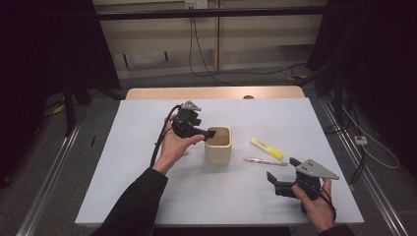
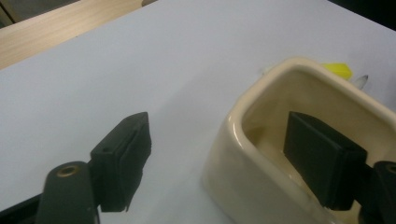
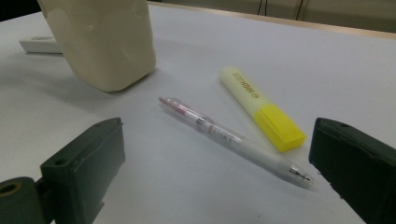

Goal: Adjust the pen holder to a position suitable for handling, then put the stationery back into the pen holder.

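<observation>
A cream cup (image 1: 218,146) is standing near the middle of the white surface (image 1: 147,187), and the left tool (image 1: 204,133) is straddling its near wall with jaws spread apart, one inside the cup and one outside, neither pressing on it. The right tool (image 1: 280,173) is hovering wide open toward the right edge, just beside a pen (image 3: 233,140) and a yellow highlighter (image 3: 261,107) lying right of the cup.
</observation>
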Available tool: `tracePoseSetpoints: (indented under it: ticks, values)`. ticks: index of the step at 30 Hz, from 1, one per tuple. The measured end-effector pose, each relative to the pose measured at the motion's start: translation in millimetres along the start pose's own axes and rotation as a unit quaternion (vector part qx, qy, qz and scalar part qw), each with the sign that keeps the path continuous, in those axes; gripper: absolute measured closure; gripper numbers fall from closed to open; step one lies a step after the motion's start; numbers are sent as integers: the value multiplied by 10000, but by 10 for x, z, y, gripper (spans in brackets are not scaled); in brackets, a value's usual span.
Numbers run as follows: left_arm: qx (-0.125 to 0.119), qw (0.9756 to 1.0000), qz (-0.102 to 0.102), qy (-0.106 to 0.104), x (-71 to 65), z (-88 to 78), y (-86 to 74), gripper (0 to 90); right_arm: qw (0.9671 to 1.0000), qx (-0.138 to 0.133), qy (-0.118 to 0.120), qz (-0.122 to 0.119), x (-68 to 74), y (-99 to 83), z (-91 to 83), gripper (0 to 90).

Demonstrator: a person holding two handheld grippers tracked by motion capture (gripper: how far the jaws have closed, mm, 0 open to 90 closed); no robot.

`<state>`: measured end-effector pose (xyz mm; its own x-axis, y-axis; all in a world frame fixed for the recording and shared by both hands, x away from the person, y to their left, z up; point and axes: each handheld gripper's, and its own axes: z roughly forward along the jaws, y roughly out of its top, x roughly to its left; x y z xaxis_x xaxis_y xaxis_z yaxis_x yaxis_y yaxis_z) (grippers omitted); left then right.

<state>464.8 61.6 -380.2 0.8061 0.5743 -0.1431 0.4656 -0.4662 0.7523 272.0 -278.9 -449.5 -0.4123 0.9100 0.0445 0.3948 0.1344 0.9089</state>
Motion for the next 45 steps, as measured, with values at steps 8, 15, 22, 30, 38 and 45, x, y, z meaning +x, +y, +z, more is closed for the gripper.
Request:
tracePoseSetpoints:
  ticks: [8,15,22,30,38,45]
  values:
    - [-158,9998,-112,-44,49,-91,-46,129,10000,-15,-24,36,7,8,5,33]
    - [-208,9996,149,-100,-10,-248,-108,67,10000,-7,-75,59,-11,-1,-9,33]
    - [-324,9992,233,-68,-38,-439,-142,59,10000,-1,-83,23,-12,-12,-30,33]
    - [-373,9980,515,-25,3,-652,-156,58,10000,-30,-34,15,-12,-10,-38,31]
    - [-478,9980,419,12,178,-837,-238,58,10000,42,-19,24,3,0,1,32]
    - [-395,9976,559,-121,284,-981,-273,69,10000,1,-6,21,-4,-3,-12,31]
